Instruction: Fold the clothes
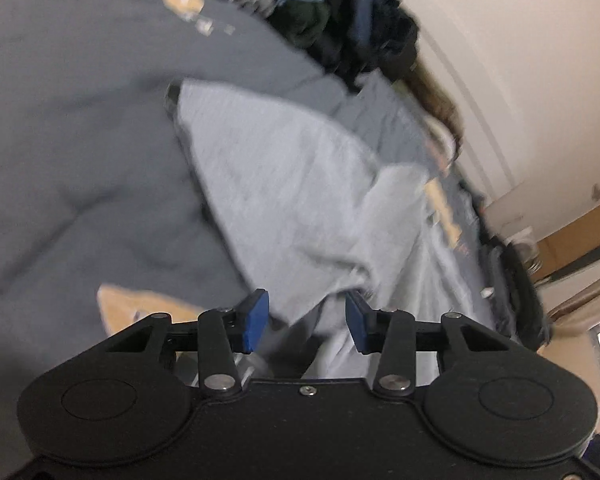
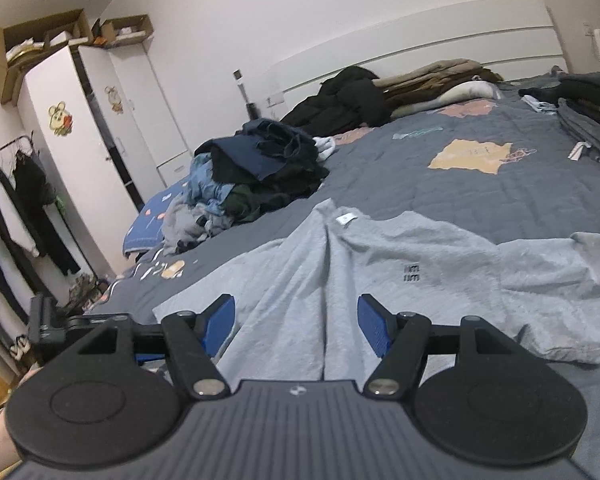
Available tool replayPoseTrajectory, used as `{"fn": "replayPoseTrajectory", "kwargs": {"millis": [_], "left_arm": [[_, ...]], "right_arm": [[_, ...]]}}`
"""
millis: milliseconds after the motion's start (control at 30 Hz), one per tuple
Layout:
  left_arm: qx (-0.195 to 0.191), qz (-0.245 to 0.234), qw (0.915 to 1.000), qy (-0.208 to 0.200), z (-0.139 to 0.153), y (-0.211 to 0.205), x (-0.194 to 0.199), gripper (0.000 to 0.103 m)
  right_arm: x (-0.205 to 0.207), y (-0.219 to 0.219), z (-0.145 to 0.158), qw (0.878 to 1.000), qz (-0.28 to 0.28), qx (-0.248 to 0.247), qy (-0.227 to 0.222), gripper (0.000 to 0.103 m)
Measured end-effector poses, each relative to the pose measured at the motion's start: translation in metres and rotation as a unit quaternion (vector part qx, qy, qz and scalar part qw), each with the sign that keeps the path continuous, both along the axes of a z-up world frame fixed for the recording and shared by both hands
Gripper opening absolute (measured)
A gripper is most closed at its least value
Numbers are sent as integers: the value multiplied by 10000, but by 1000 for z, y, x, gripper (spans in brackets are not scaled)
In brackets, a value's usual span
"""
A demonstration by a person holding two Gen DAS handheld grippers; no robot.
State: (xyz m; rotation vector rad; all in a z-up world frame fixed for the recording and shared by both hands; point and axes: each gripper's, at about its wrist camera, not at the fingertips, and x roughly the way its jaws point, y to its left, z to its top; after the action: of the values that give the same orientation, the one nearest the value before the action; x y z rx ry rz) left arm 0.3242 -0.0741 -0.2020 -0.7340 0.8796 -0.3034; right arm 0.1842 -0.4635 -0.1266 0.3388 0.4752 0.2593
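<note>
My left gripper (image 1: 306, 316) half-wide, pinching nothing, over grey T-shirt (image 1: 284, 184) hem; right gripper (image 2: 296, 326) wide, ready for fold.

Dim indoor light; left view motion-blurred, both fisheye-warped.

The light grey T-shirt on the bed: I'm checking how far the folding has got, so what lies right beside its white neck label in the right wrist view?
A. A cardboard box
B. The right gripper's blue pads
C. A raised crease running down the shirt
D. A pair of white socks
C: the light grey T-shirt lies spread on the dark grey quilt, and a long raised crease runs down just left of the white neck label.
</note>
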Motion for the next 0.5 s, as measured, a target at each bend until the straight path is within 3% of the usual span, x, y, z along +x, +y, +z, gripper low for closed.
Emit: {"fn": "replayPoseTrajectory", "kwargs": {"millis": [167,300,400,433,500], "left_arm": [[-141,-48,9999,38,-6,3,-8,42],[-454,421,9979,185,-21,6,5,42],[-270,450,9986,51,-21,-4,10,41],[-245,469,9986,31,-22,-5,10,40],[-191,513,9985,-5,-22,-7,11,24]], "right_arm": [[1,5,-1,10000,88,-27,21,67],[1,8,-3,9999,130,-39,54,67],[0,9,-4,9998,131,-104,79,67],[0,9,-4,9998,132,-92,83,67],[0,9,-5,9998,132,-75,88,67]]}}
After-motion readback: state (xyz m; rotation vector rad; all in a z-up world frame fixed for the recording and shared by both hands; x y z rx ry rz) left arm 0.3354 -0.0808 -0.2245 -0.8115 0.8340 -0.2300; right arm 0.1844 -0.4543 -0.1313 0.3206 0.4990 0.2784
